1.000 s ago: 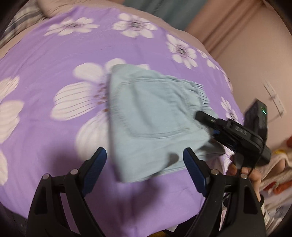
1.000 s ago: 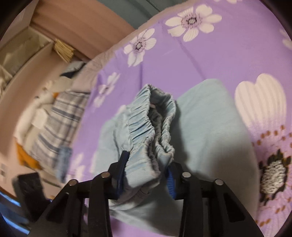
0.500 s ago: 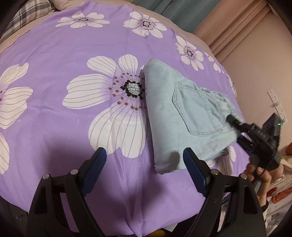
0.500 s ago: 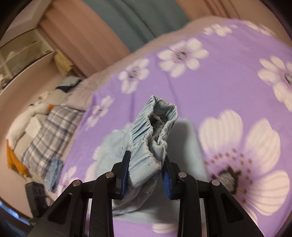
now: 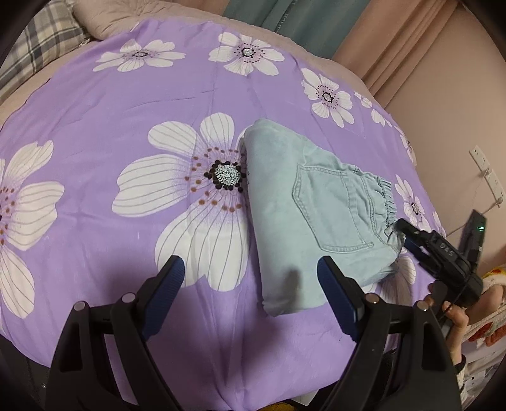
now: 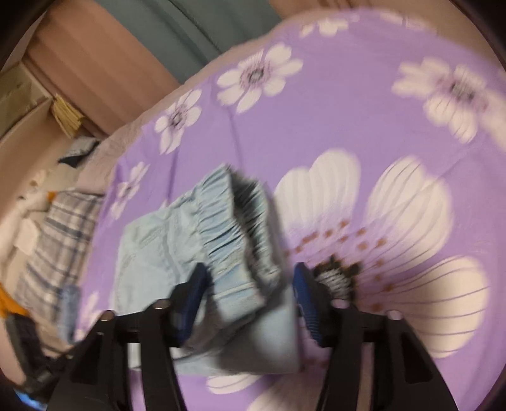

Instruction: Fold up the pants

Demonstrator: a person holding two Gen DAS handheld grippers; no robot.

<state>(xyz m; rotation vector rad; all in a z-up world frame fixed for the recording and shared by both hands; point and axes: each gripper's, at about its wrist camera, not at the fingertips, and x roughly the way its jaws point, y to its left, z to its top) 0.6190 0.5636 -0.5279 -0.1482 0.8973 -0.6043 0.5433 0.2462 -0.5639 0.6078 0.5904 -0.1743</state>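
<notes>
My left gripper [image 5: 249,292] hangs above the near edge of the purple flowered bedspread [image 5: 132,104] with its blue-padded fingers spread wide and nothing between them. Just ahead of its right finger lies the folded light-blue denim pants [image 5: 303,218], flat on the bedspread, back pocket facing up. The folded end lies nearest to me, and the gathered elastic waistband [image 5: 384,202] points away to the right. Beside the pants on the left, a large white flower print [image 5: 202,189] sits directly ahead of this gripper.

My right gripper [image 6: 246,294] is at the waistband corner. Its view is blurred, yet the fingers show parted, one on each side of the bunched waistband [image 6: 234,227], with a clear gap at the right finger. I cannot tell whether the left finger touches the cloth. From the left wrist view that gripper [image 5: 406,235] appears just at the waistband corner, my hand [image 5: 452,313] behind it.

Farther off, beyond the bedspread, a plaid pillow [image 5: 41,53] lies to the left, and teal and pink curtains [image 5: 319,22] hang at the back.
</notes>
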